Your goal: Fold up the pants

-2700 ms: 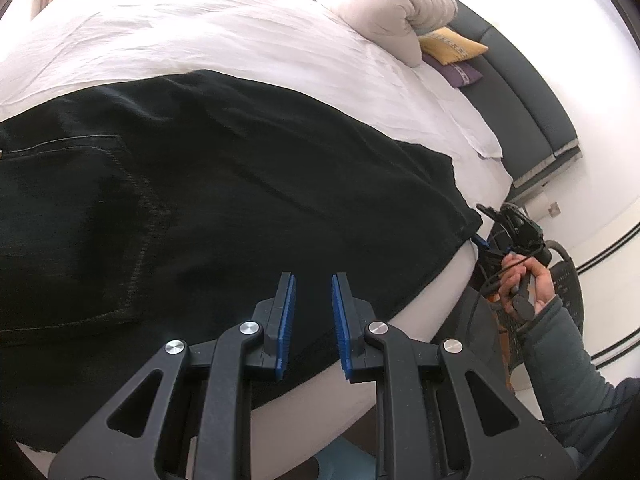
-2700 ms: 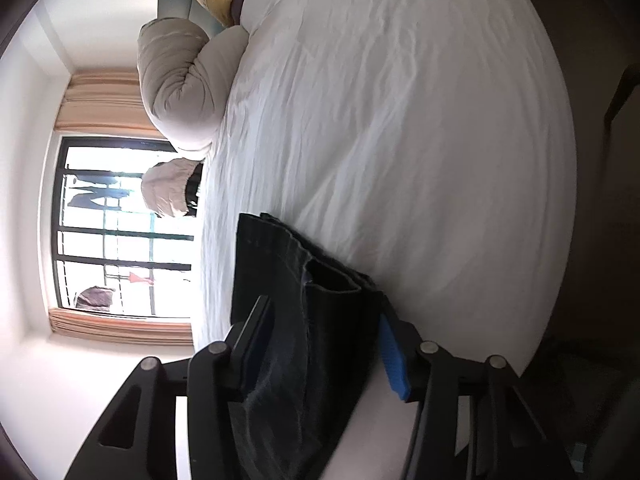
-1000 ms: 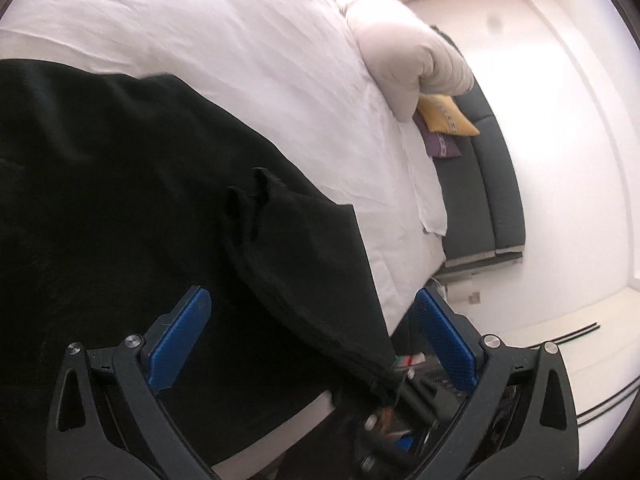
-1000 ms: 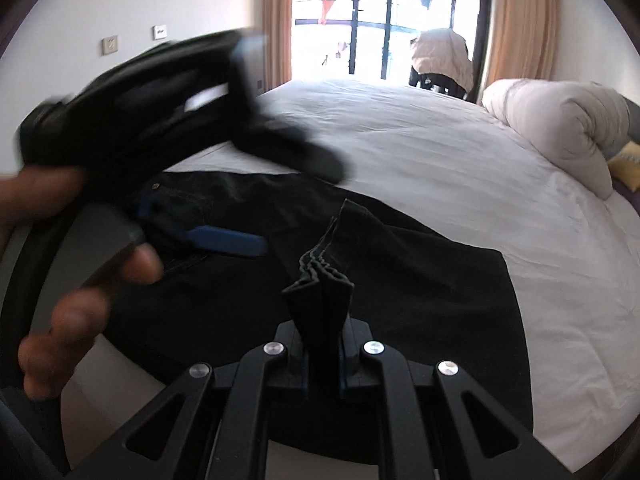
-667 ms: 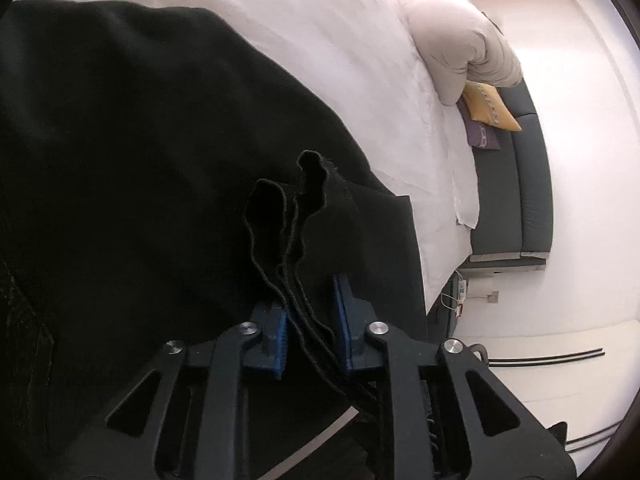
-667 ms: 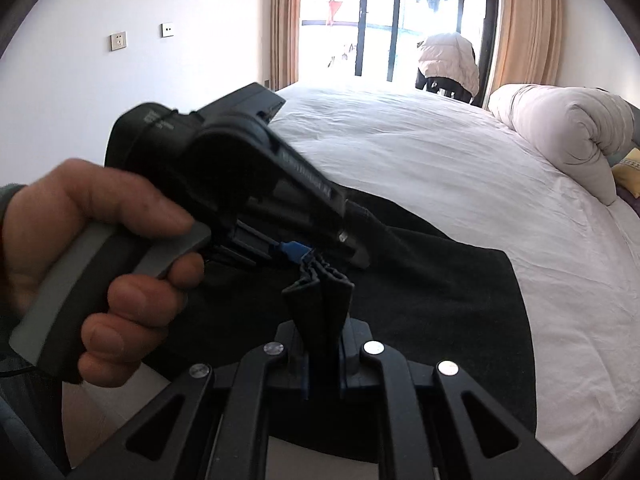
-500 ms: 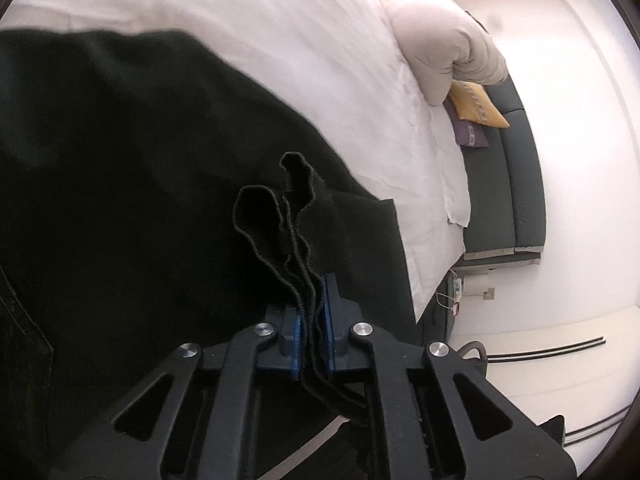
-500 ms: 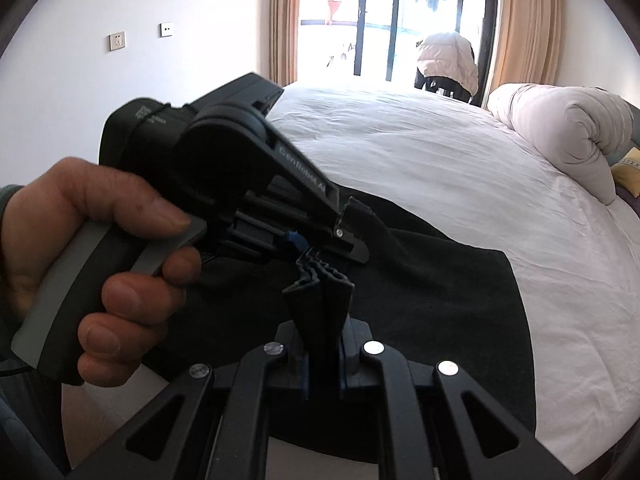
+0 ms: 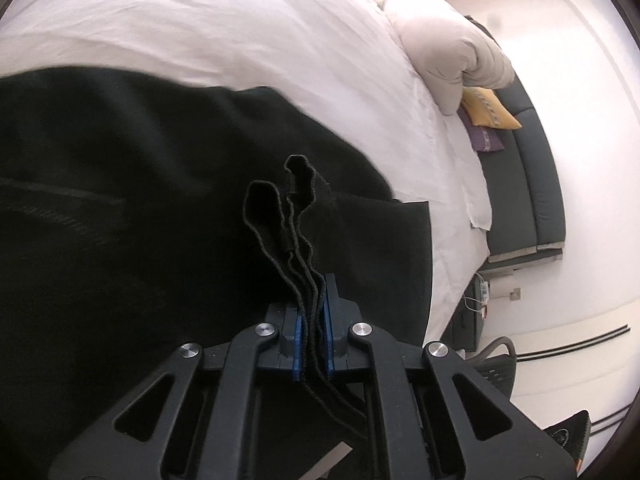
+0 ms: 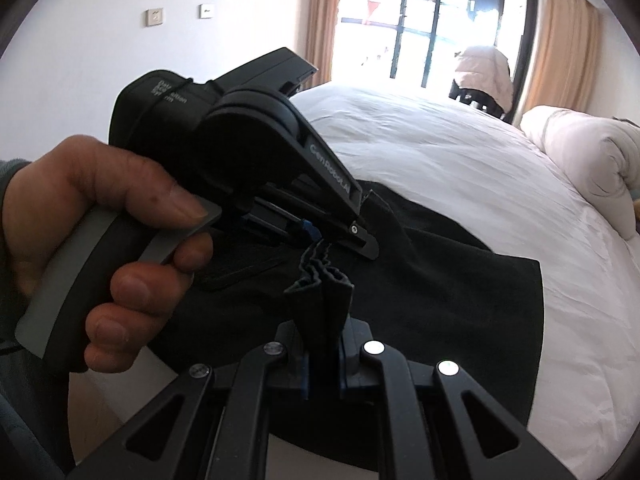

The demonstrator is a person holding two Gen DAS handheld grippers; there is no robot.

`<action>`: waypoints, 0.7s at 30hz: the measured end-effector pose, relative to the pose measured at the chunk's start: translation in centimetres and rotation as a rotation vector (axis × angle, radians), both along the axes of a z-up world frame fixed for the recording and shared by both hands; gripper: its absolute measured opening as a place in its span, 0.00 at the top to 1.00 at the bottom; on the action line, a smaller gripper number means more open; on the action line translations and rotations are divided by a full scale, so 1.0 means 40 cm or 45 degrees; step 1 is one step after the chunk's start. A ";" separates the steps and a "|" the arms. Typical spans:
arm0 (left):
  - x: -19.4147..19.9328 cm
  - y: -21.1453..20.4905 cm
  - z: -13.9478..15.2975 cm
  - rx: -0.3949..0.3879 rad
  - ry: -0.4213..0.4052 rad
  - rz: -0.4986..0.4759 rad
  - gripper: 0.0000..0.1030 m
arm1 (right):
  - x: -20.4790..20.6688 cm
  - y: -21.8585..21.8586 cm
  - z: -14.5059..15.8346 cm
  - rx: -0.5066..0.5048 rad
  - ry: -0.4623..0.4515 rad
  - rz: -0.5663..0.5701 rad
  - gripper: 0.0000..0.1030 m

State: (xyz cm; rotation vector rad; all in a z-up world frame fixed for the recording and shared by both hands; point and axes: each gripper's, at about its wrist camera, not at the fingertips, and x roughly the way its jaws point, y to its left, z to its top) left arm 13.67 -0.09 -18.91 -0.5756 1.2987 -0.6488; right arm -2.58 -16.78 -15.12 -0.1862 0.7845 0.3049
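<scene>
Both grippers, the left gripper (image 9: 310,326) and the right gripper (image 10: 323,364), clamp bunched hem layers of the black pants (image 9: 120,200) lying at the bed's (image 9: 240,32) near edge, likely so the layers lift together for a fold.

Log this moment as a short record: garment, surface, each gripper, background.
garment: black pants, spread flat, one bunched edge lifted
surface: white bed
left gripper: jaws shut on pants edge layers
right gripper: jaws shut on the same bunched edge, close beside the left
background: rolled duvet, yellow pillow, window
</scene>
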 end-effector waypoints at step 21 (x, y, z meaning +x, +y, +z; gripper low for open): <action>0.010 -0.023 -0.024 0.114 -0.022 -0.019 0.93 | 0.049 0.052 -0.073 0.023 0.142 0.060 0.75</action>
